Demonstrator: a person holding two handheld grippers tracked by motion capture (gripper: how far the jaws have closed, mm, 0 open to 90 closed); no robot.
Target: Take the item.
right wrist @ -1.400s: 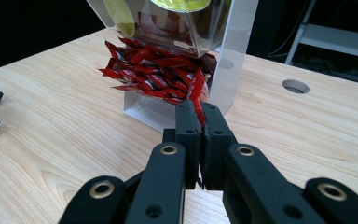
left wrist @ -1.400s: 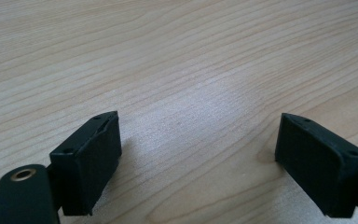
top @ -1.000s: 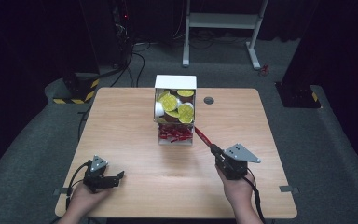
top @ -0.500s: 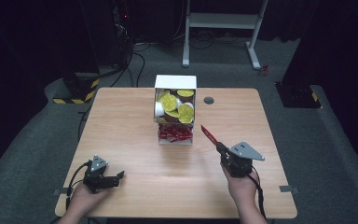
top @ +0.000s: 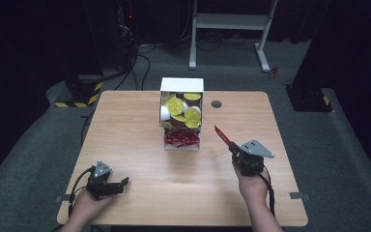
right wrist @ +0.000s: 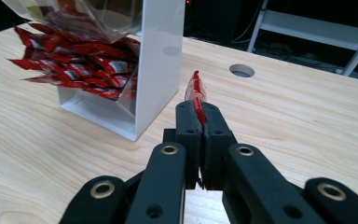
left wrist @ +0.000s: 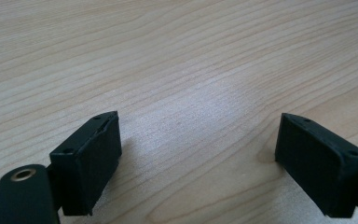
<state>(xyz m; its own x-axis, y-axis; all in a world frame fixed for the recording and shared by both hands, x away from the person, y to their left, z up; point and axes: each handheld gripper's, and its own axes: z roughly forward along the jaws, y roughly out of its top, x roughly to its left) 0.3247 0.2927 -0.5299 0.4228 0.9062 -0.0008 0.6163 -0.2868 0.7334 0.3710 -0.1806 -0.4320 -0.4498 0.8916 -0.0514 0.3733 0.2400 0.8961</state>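
High view showed a wooden table [top: 140,125] with a white dispenser box [top: 182,92] standing near its far middle, yellow-lidded cups [top: 176,105] in its upper bin and a heap of red sachets [top: 180,139] in the open tray below. To the right of the box, the right gripper [top: 226,140] was held above the tabletop, its jaws pressed together on one red sachet [right wrist: 196,93]. The left gripper [left wrist: 198,154] sat low over bare wood at the near left corner, well apart from everything, its jaws spread wide and empty.

The likeliest trouble, as I judged it, was the sachet slipping: in the right gripper view the jaws pinched only its near end, edge-on, so most of it stood out past the tips unsupported. A quick swing or a slight easing of the squeeze could let it twist or drop. Squeezing harder might burst it, since it looked like a soft, filled packet.

The sachet itself was slim, glossy red and slightly crumpled, pointing away from the gripper toward the box's right side.
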